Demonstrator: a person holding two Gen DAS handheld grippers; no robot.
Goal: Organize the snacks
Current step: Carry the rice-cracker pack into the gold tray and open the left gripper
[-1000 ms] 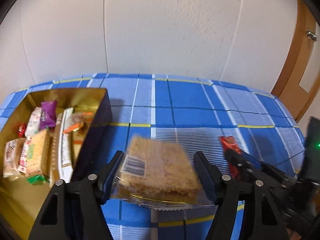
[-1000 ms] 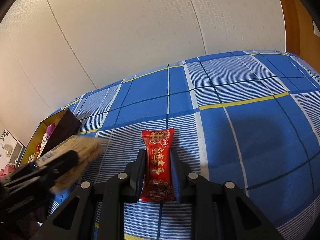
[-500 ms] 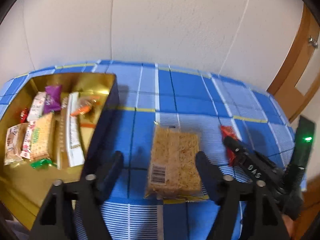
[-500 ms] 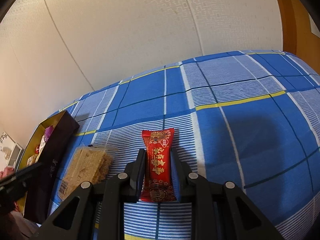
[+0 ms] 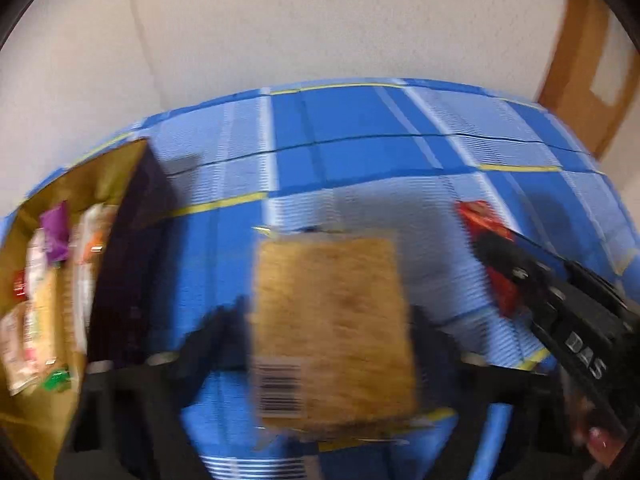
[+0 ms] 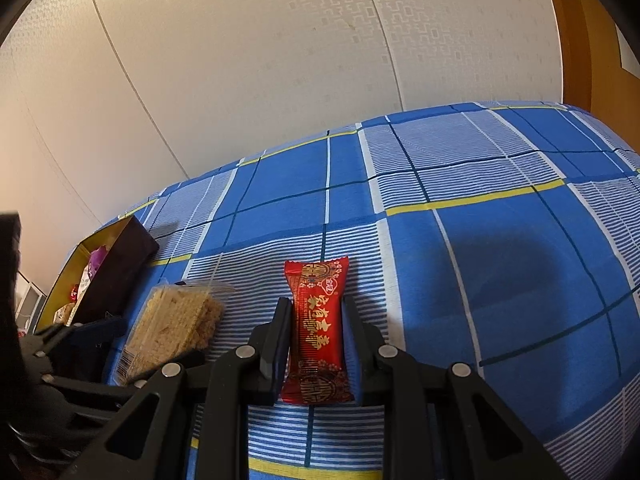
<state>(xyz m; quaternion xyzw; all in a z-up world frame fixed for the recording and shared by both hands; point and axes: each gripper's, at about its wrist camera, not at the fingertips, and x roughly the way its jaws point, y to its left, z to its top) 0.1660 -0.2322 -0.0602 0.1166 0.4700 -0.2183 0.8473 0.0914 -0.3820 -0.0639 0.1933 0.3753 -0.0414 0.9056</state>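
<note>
The right gripper (image 6: 316,332) is clamped on a red candy packet (image 6: 318,328) lying mid-tablecloth (image 6: 480,240). The left gripper (image 5: 328,344), jaws closing, straddles the noodle cake (image 5: 332,328) beside the snack box (image 5: 132,248), not visibly pressing it.

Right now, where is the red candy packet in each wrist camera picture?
Left wrist view: the red candy packet is at the right edge, partly behind the right gripper.
Right wrist view: bottom centre, clamped by that gripper.
Shared landmark: the noodle cake beside it.
</note>
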